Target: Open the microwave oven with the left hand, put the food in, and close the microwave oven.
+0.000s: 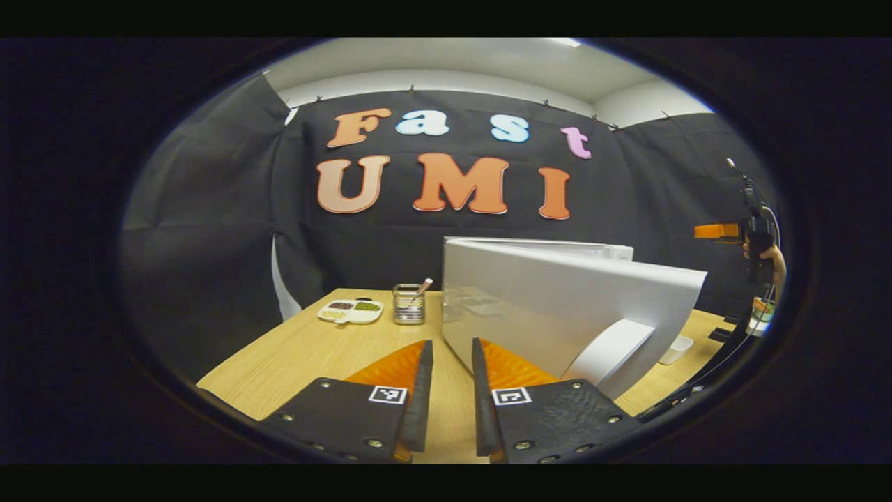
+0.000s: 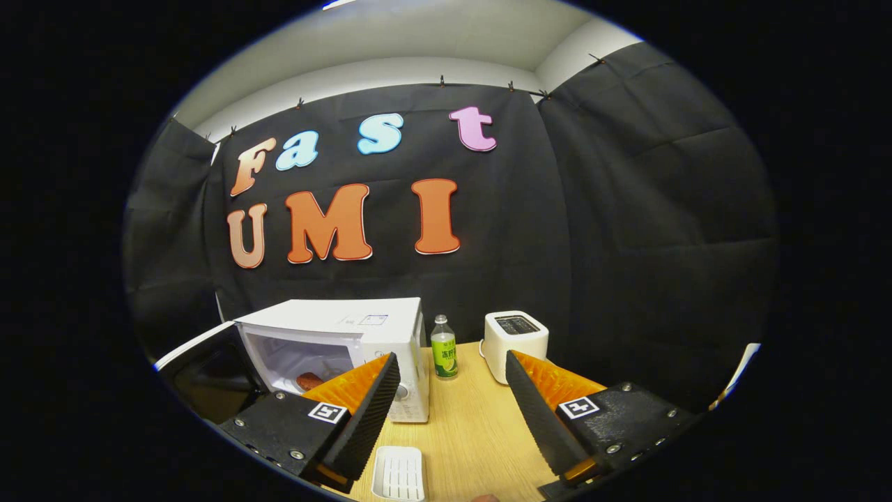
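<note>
The white microwave (image 2: 362, 324) stands on the wooden table (image 2: 467, 425) with its door (image 2: 209, 373) swung open to the left. A reddish-brown piece of food (image 2: 310, 381) lies inside its lit cavity. My right gripper (image 2: 453, 366) hangs open and empty in front of the oven. In the left gripper view the door's white outer face (image 1: 557, 307) and its curved handle (image 1: 613, 348) are close on the right. My left gripper (image 1: 451, 346) is just left of the door's edge, its fingers a narrow gap apart with nothing between them. A hand holds the right gripper (image 1: 725, 231) far right.
A green-labelled bottle (image 2: 443, 348) and a white toaster (image 2: 516, 341) stand right of the microwave. A small white tray (image 2: 398, 474) lies near the table's front. A divided dish (image 1: 350, 310) and a clear holder with a stick (image 1: 408, 305) sit on the table's left part.
</note>
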`<state>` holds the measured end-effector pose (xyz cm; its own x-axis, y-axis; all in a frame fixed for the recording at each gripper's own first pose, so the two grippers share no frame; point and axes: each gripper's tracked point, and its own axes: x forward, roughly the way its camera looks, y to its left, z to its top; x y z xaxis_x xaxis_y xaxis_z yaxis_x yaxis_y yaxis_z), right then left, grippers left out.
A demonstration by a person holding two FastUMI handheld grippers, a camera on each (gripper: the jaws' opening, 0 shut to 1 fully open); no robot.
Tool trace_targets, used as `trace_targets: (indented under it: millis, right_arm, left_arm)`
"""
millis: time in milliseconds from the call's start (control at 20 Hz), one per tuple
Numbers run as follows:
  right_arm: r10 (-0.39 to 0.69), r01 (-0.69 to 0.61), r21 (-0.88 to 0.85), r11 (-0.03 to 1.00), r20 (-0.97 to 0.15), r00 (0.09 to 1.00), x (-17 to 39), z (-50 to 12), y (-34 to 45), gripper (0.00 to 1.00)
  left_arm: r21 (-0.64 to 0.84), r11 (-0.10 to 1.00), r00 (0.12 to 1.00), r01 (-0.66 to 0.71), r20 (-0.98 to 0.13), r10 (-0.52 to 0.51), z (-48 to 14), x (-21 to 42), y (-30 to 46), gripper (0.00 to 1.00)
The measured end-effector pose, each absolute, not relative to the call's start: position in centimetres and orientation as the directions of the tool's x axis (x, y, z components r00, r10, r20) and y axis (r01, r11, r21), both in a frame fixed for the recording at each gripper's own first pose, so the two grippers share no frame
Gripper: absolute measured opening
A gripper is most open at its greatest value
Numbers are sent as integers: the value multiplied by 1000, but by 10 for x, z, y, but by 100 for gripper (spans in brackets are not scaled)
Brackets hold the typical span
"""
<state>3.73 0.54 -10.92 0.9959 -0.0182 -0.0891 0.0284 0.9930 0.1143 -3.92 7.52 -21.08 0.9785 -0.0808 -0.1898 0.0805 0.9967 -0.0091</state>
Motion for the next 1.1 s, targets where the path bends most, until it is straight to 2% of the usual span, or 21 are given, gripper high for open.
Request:
trace_targets:
  millis: [150, 500, 800, 1100]
  right_arm:
    - [-33, 43, 118, 992, -90, 995, 32, -111, -12, 94]
    - [-79, 90, 117, 989, -95, 992, 31, -114, -50, 95]
    - [-118, 129, 106, 986, -105, 987, 25, -120, -81, 95]
    - [-160, 173, 129, 977, -105, 982, 21, -123, -105, 94]
  left_arm:
    - [15, 993, 977, 121, -181, -117, -206, -30, 50, 7]
    - [-13, 965, 944, 263, -205, -260, -214, -6, -25, 7]
    - [-103, 954, 926, 280, -231, -297, -224, 27, -66, 8]
    - [-105, 951, 927, 292, -216, -308, -220, 72, -95, 7]
